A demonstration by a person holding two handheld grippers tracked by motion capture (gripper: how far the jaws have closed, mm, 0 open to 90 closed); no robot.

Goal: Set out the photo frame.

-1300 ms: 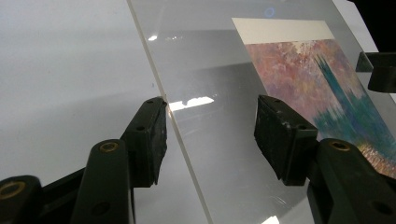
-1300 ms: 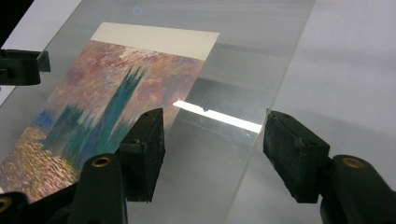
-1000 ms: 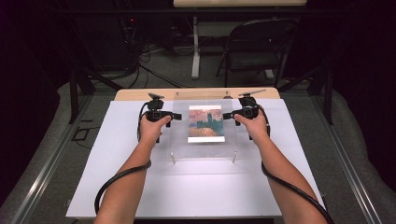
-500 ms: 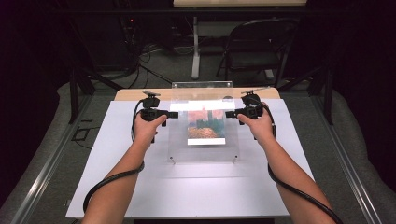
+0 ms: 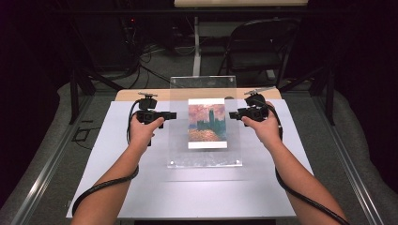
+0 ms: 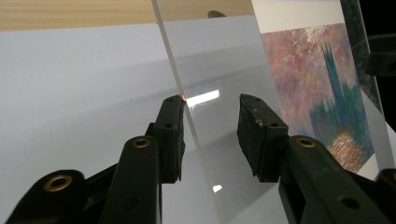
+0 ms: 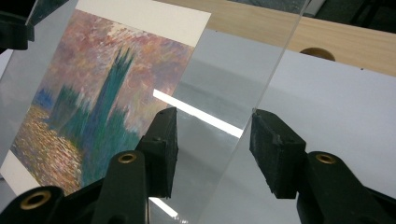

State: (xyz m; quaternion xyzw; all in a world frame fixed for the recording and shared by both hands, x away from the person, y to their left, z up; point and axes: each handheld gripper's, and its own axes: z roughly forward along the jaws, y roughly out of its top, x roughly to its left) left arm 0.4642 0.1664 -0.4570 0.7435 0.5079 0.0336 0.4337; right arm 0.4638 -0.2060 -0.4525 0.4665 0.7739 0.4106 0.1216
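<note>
White table (image 5: 141,197): both forearms fwd, L tongs (image 5: 172,115) & R tongs (image 5: 233,115) half-open astride acrylic frame (image 5: 205,89) edges.

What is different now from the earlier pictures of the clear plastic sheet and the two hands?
The far edge of the clear acrylic sheet has tilted up from the white table cover, both hands rising with it. The left gripper and the right gripper have been closing on its side edges; one finger of each touches, with gaps remaining. The painted picture card and the sheet's near edge kept their place.

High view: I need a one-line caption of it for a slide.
Two hand-held grippers, left gripper and right gripper, tilt a clear acrylic panel above a painted postcard on a white table.
</note>
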